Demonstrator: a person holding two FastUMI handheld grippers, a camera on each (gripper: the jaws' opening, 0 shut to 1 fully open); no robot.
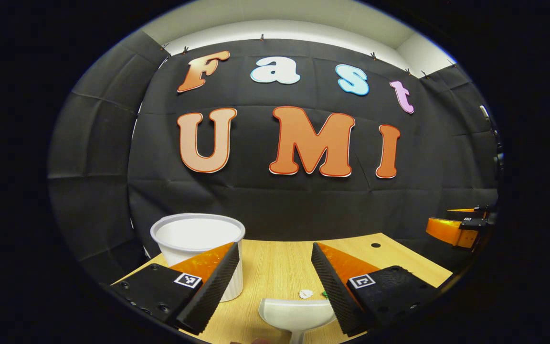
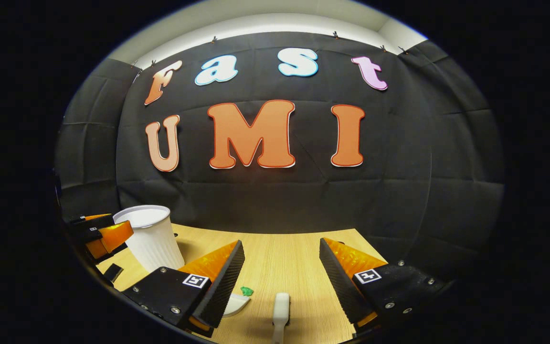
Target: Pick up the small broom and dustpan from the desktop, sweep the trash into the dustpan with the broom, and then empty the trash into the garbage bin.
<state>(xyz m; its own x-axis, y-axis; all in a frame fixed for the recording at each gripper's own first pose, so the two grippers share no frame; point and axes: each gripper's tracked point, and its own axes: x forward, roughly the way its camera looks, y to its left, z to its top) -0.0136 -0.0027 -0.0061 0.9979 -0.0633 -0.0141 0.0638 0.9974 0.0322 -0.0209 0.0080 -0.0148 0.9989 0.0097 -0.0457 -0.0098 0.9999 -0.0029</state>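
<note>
Your white garbage bin (image 1: 197,239) stands ahead-left of your left gripper (image 1: 275,282), whose spread fingers frame the dustpan (image 1: 297,313), while your right gripper (image 2: 280,282), also released, straddles the broom (image 2: 280,308) beside green trash (image 2: 246,290).

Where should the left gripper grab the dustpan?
Probably by the handle. The dustpan lies flat on the desk between the open left gripper fingers, scoop mouth facing the trash bits, narrow handle pointing back toward the camera. Come down from above at the near end, fingers across the handle's sides.
</note>
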